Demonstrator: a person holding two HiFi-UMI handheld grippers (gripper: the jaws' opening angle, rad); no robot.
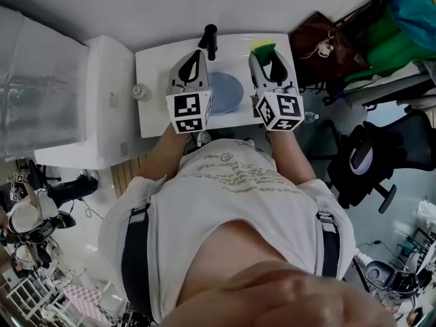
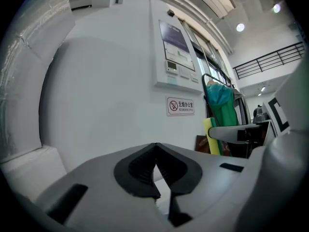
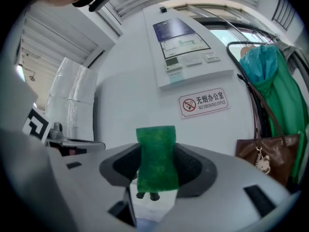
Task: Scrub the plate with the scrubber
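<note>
The sink (image 1: pixel 153 80) holds the blue plate (image 1: pixel 228 90) flat, face up for scrubbing. Over the sink's left, the left gripper (image 1: pixel 193 58) has its jaws closed and empty, probably free to steady. Over the sink's right, the right gripper (image 1: pixel 270 58) has its jaws clamped on the scrubber (image 3: pixel 155 158), whose end protrudes to rub.

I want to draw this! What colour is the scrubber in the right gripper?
Green; the scrubber shows best in the right gripper view.

The left claw (image 1: pixel 199 54) covers the plate's (image 1: pixel 226 92) left edge. The right claw (image 1: pixel 267 56) hides the scrubber's (image 1: pixel 262 45) near part. The panel's (image 3: pixel 181 47) print is too small to read.
</note>
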